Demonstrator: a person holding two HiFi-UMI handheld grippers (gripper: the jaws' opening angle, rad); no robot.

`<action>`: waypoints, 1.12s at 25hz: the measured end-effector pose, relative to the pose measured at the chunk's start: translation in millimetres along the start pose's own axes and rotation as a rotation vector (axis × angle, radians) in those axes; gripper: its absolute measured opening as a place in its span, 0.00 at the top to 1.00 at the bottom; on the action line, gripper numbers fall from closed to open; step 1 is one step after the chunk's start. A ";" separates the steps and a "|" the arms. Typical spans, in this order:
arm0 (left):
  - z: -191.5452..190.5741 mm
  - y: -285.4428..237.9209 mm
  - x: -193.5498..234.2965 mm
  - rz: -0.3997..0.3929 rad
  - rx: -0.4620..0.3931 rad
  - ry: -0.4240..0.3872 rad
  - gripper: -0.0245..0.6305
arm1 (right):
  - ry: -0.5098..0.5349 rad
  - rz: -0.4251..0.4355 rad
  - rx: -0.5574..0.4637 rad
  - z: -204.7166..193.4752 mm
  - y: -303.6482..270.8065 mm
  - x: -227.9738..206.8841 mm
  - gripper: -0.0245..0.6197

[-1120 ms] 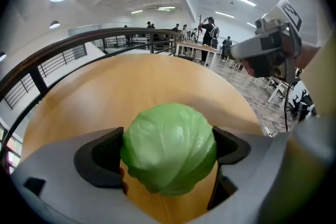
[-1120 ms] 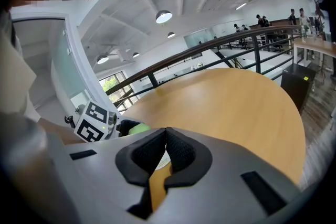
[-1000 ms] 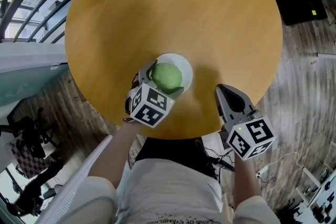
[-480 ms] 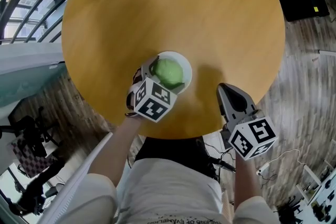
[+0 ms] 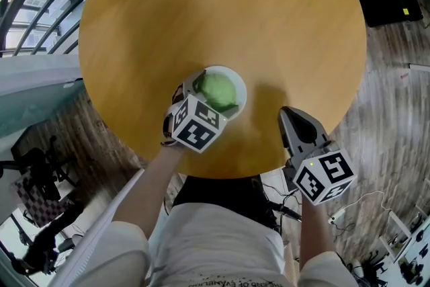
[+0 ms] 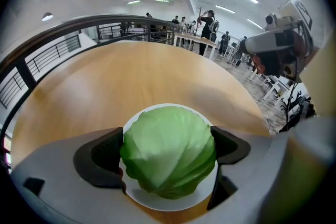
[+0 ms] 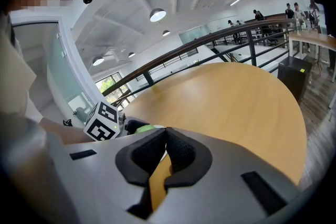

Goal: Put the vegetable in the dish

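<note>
A green cabbage [image 5: 216, 91] rests in a white dish [image 5: 239, 85] near the front edge of the round wooden table [image 5: 222, 10]. My left gripper [image 5: 207, 103] is shut on the cabbage, one jaw pressed to each side. In the left gripper view the cabbage [image 6: 168, 152] fills the space between the dark pads, with the dish rim [image 6: 152, 203] showing under it. My right gripper [image 5: 285, 115] hovers at the table's front right edge, shut and holding nothing. In the right gripper view its pads [image 7: 178, 152] meet at the tips, and the left gripper's marker cube [image 7: 102, 122] appears beyond them.
The table stands by a dark railing [image 5: 40, 17] over a lower floor. A black box [image 5: 386, 0] lies on the wood floor at the right. People stand around distant tables [image 6: 210, 23].
The left gripper and the cabbage have shifted slightly forward over the dish. The right gripper has stayed in place.
</note>
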State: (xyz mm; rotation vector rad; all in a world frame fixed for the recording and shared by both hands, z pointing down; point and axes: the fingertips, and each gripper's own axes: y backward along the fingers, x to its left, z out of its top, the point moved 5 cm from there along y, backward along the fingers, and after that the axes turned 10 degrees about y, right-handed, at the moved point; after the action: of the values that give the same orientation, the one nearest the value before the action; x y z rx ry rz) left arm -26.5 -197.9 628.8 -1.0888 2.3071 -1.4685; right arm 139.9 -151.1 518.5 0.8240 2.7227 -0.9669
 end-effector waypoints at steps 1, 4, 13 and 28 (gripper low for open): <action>0.2 0.0 0.0 -0.005 0.004 0.004 0.19 | 0.000 0.001 0.000 0.0 -0.1 0.4 0.92; 1.3 -0.3 -0.1 -0.009 0.011 -0.002 0.19 | 0.002 0.006 -0.001 0.8 -1.4 1.6 0.92; 3.1 2.2 -3.8 -0.020 -0.024 0.000 0.19 | 0.003 0.013 0.002 -2.1 3.1 3.5 0.92; 27.0 124.7 -33.3 0.003 -0.248 0.052 0.22 | 0.132 0.021 -0.051 34.7 49.0 37.5 0.92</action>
State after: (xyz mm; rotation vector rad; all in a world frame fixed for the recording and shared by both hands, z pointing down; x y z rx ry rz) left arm -48.2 -165.0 502.9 -1.1185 2.5792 -1.2477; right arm 132.9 -124.1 453.4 0.9372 2.8301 -0.8639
